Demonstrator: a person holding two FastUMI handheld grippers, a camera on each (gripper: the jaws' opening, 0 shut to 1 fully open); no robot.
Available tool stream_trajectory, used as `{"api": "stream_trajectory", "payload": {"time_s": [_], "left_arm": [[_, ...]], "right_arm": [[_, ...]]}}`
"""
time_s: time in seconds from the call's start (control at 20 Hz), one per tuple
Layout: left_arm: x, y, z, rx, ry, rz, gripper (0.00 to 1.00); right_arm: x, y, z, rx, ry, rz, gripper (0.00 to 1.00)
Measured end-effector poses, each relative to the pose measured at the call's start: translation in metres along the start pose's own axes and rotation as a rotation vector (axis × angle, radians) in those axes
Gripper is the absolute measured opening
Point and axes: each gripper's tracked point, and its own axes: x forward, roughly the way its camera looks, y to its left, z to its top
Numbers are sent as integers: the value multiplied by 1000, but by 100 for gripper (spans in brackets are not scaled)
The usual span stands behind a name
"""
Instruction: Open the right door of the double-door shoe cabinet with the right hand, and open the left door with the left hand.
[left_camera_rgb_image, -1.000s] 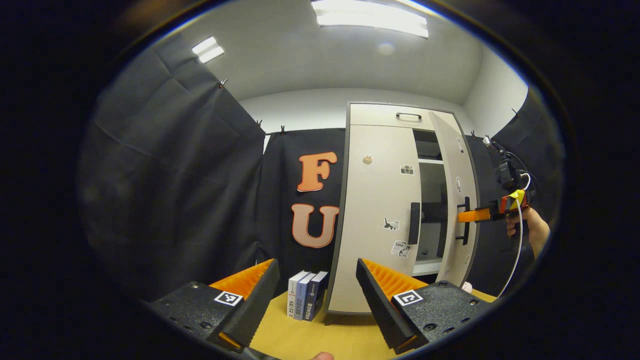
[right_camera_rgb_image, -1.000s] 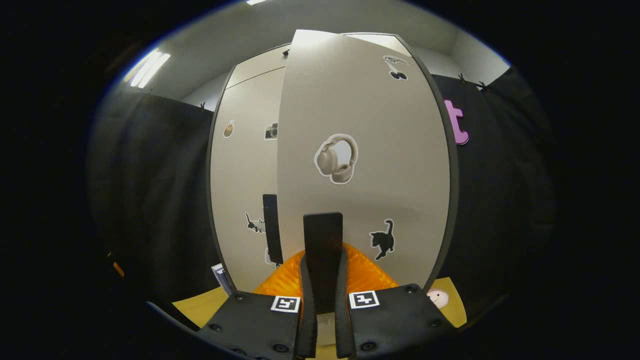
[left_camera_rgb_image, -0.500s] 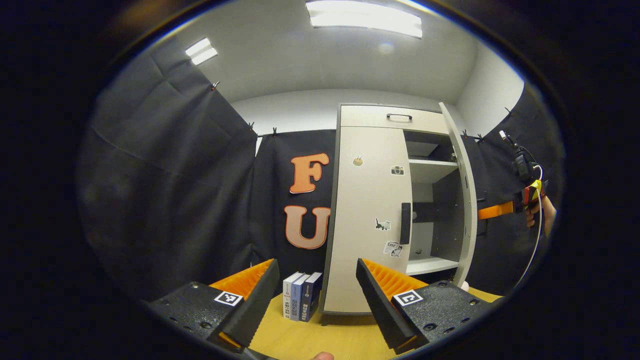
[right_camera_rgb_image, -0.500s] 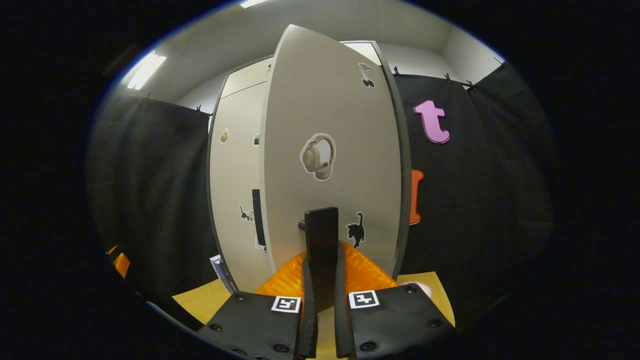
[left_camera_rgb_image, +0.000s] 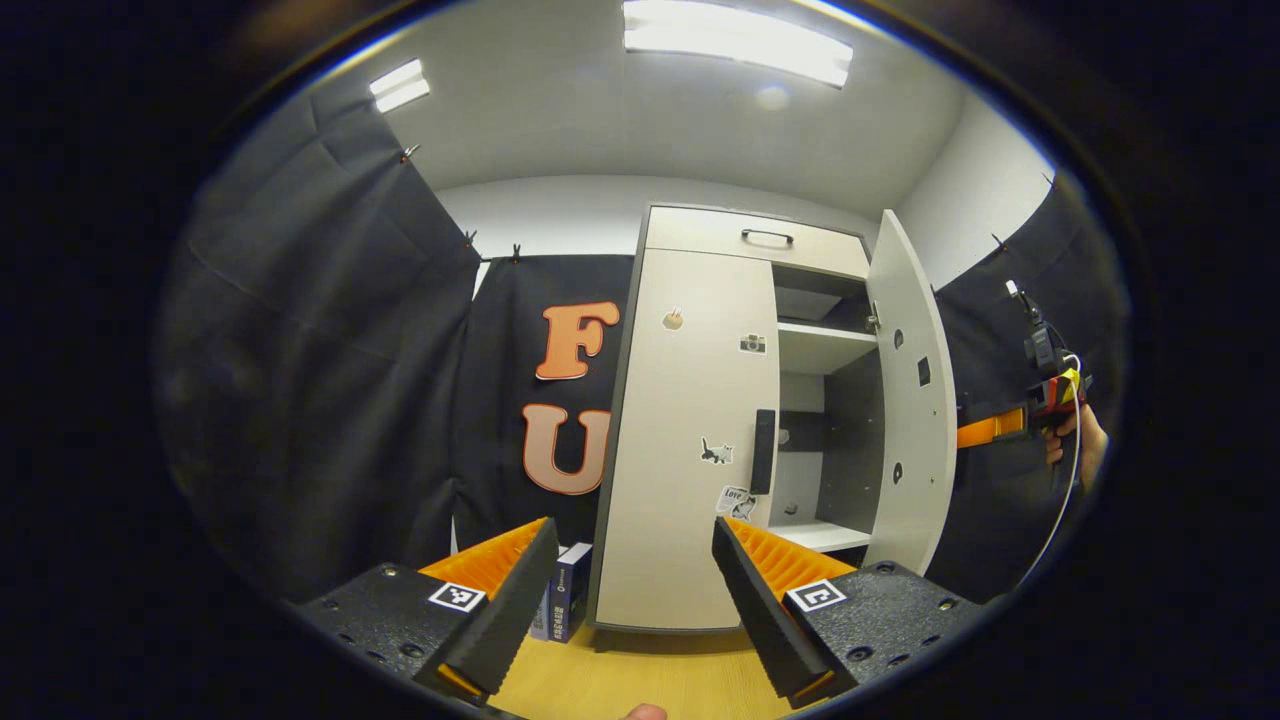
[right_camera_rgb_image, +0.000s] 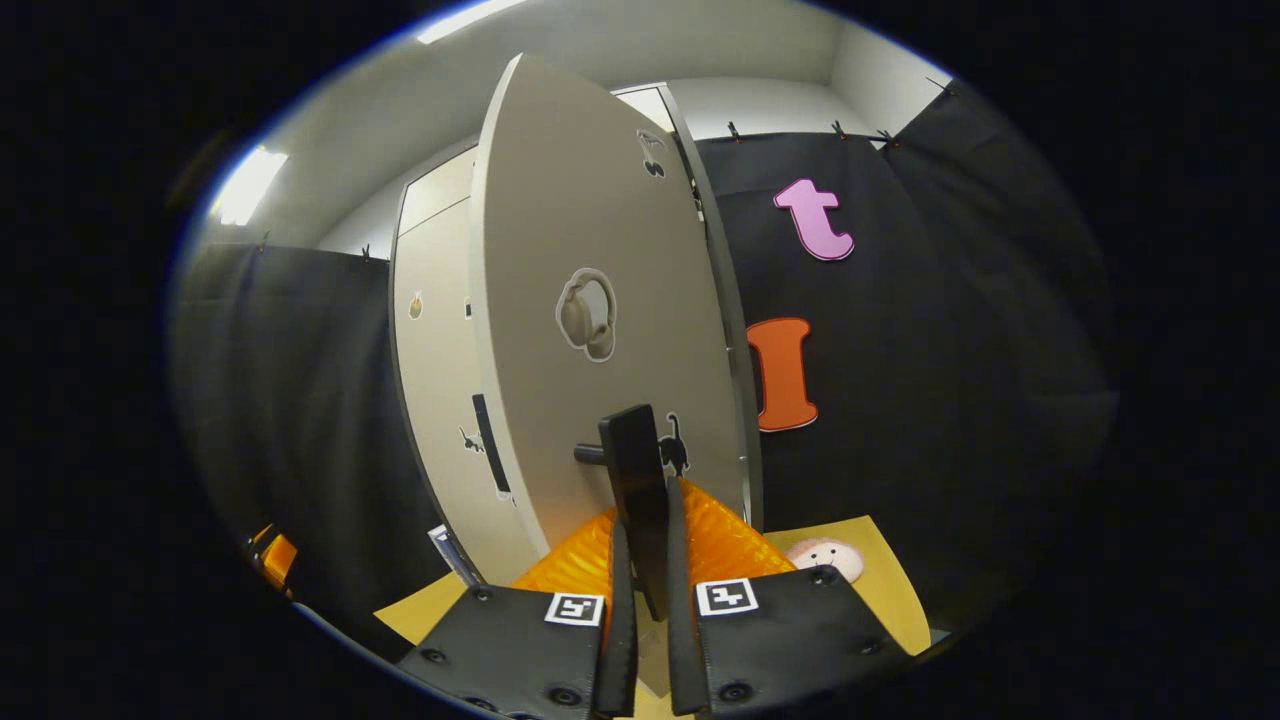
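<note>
In the left gripper view we hold the left gripper (left_camera_rgb_image: 633, 590) level and low over the wooden tabletop (left_camera_rgb_image: 640, 680), its fingers spread wide apart with nothing between them, aimed at the shoe cabinet (left_camera_rgb_image: 690, 440) that stands near the far edge of the tabletop. In the right gripper view our right gripper (right_camera_rgb_image: 640, 600) points up at the right door (right_camera_rgb_image: 590, 330), and its two fingers are pressed together on the door's dark vertical handle (right_camera_rgb_image: 634, 470), which stands upright between them.

Farther off in the left gripper view, we see that same right gripper (left_camera_rgb_image: 985, 430) at the outer face of the swung-out door, with a hand (left_camera_rgb_image: 1085, 445) behind it and a white cable hanging below.

The cabinet's right door (left_camera_rgb_image: 910, 400) stands open, turned edge-on toward us, and behind it the right half shows a pale shelf (left_camera_rgb_image: 820, 345) high up and another low down; we cannot tell whether anything lies on them. The left door (left_camera_rgb_image: 680, 430) is flush and closed, its dark handle (left_camera_rgb_image: 764, 452) at the inner edge. A narrow drawer front with a handle (left_camera_rgb_image: 765, 237) runs across the top.

Both doors carry small stickers, among them a cat (left_camera_rgb_image: 714, 452), a camera (left_camera_rgb_image: 752, 344) and headphones (right_camera_rgb_image: 587, 313); any writing on them is too small to read. A few books (left_camera_rgb_image: 562, 605) stand just left of the cabinet's foot, their spines unreadable. A small pale round thing (right_camera_rgb_image: 826, 555) lies on the tabletop right of the cabinet.
</note>
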Motion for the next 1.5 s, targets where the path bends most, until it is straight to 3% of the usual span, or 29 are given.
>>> {"api": "stream_trajectory", "payload": {"time_s": [0.55, 0.6, 0.65, 0.7, 0.75, 0.8, 0.9, 1.0, 1.05, 1.5], "left_arm": [[4, 14, -3, 17, -18, 34, 94], [5, 13, -4, 15, -17, 31, 94], [6, 12, -5, 14, -16, 27, 94], [8, 10, -4, 12, -16, 20, 94], [8, 7, -6, 11, -14, 14, 94], [9, 6, -7, 10, -13, 10, 94], [11, 1, -6, 0, -15, -1, 94], [13, -5, -8, -13, -12, -17, 94], [15, -9, -10, -19, -7, -27, 94], [24, -20, -28, -16, 34, -65, 94]], "right_arm": [[-9, -41, 7, -25, -55, -96, 19], [-8, -45, 7, -34, -58, -108, 11], [-9, -49, 9, -38, -64, -122, 19], [-9, -53, 10, -43, -67, -134, 19], [-9, -57, 10, -47, -68, -146, 7], [-10, -61, 12, -52, -72, -161, 16], [-4, -73, 18, -52, -94, -199, 13], [-10, -77, 16, -39, -94, -190, 0], [-10, -76, 17, -32, -96, -184, 9], [-56, -62, 2, -72, -105, -203, 9]]}}
